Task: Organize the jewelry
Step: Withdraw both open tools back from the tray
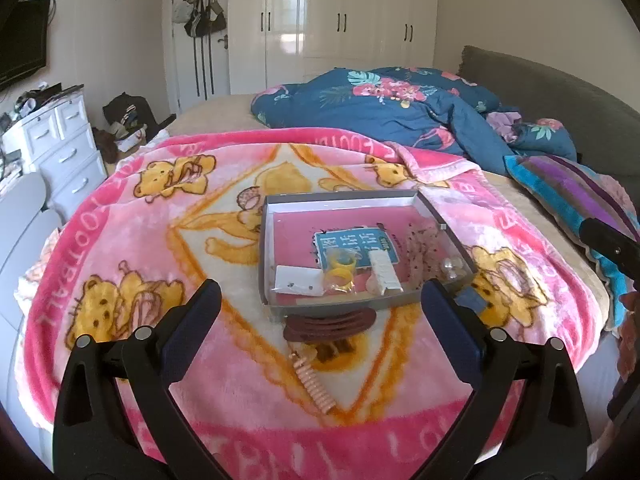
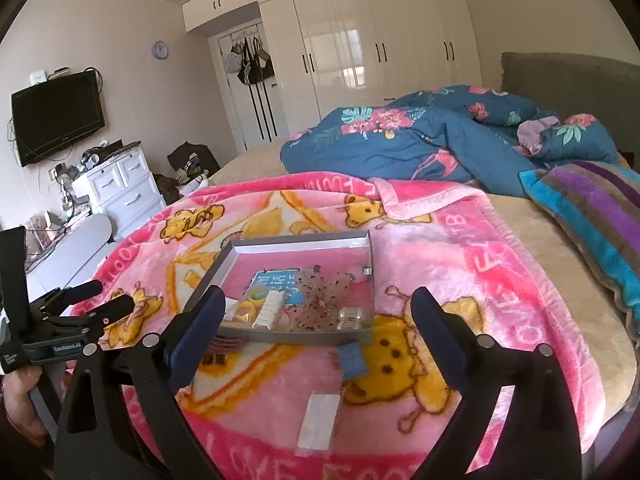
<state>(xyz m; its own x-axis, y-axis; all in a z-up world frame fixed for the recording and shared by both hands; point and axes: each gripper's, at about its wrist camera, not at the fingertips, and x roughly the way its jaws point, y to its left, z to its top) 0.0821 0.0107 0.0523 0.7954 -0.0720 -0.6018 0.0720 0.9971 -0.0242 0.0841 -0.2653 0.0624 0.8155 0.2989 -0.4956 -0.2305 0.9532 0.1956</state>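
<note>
A grey shallow box [image 1: 267, 240] [image 2: 362, 336] lies on the pink bear blanket [image 1: 120, 240] and holds yellow rings [image 1: 340, 268], a white clip [image 1: 384, 272], a white earring card [image 1: 298, 282], a beaded piece [image 1: 420, 248] and clear pearl pieces [image 1: 452, 268]. In front of the box lie a dark brown hair clip [image 1: 330, 324] and a pink spiral hair tie [image 1: 314, 386]. A blue piece [image 2: 352, 362] and a white clip [image 2: 320, 426] lie on the blanket in the right wrist view. My left gripper [image 1: 320, 320] is open and empty above the brown clip. My right gripper [image 2: 316, 328] is open and empty before the box.
A blue floral duvet [image 1: 400, 108] and a striped pillow [image 1: 572, 192] lie behind and to the right on the bed. A white dresser [image 1: 60, 140] stands left of the bed. The left gripper [image 2: 76, 316] shows at the left of the right wrist view.
</note>
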